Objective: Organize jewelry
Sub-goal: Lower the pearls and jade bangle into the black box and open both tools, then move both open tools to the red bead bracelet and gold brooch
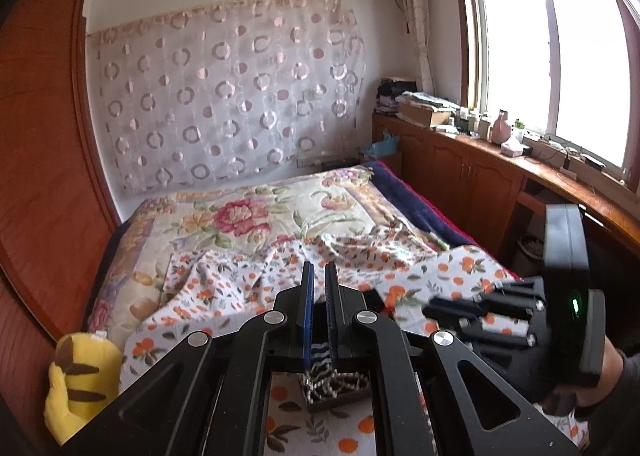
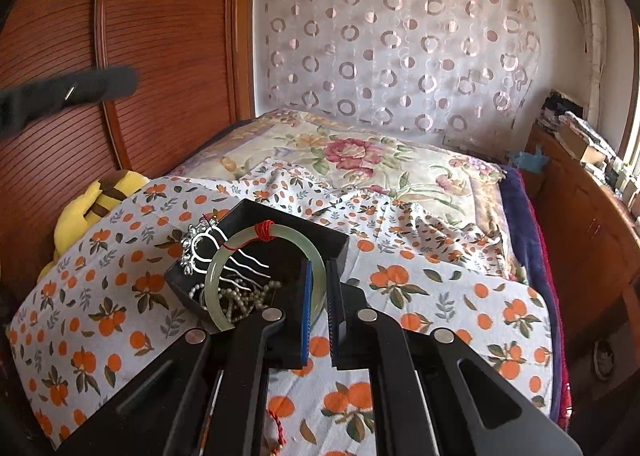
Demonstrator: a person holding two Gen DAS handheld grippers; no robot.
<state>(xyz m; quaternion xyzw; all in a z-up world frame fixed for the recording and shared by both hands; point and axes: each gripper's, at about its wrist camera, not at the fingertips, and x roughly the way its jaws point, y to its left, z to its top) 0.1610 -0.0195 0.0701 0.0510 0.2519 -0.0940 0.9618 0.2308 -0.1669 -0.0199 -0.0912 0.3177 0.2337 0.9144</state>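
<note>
Bedding sets the stage: your orange-print cloth (image 2: 420,296) lies over the floral quilt (image 2: 360,151), giving a soft bed where loose pieces cannot roll far or scratch. On it sits the black tray (image 2: 320,234), the collecting place for the jewelry, and it looks tipped, probably because the cloth is rumpled under it. Your right gripper (image 2: 320,296) has its jaws drawn close on the near arc of the jade bangle (image 2: 288,234), which stands half over the tray with its red cord (image 2: 266,230) at the top; judging by that pose, you are lowering it in or have just lifted it, and I cannot tell which. Inside the tray the silver hair comb (image 2: 208,252) leans against the left wall and the bead strand (image 2: 244,296) is heaped at the bottom. Your left gripper (image 1: 320,288) has its jaws nearly together with a narrow gap, and nothing shows between the tips, so it seems to wait in reserve. The right wrist view alone shows the bangle, the comb and the grip. The left wrist view shows only a corner of the tray with beads below the jaws, but it gives your right gripper from outside, plus the window (image 1: 552,55) and cabinet ledge (image 1: 480,143). Both views catch the yellow plush toy (image 1: 80,376) beside the cloth.
</note>
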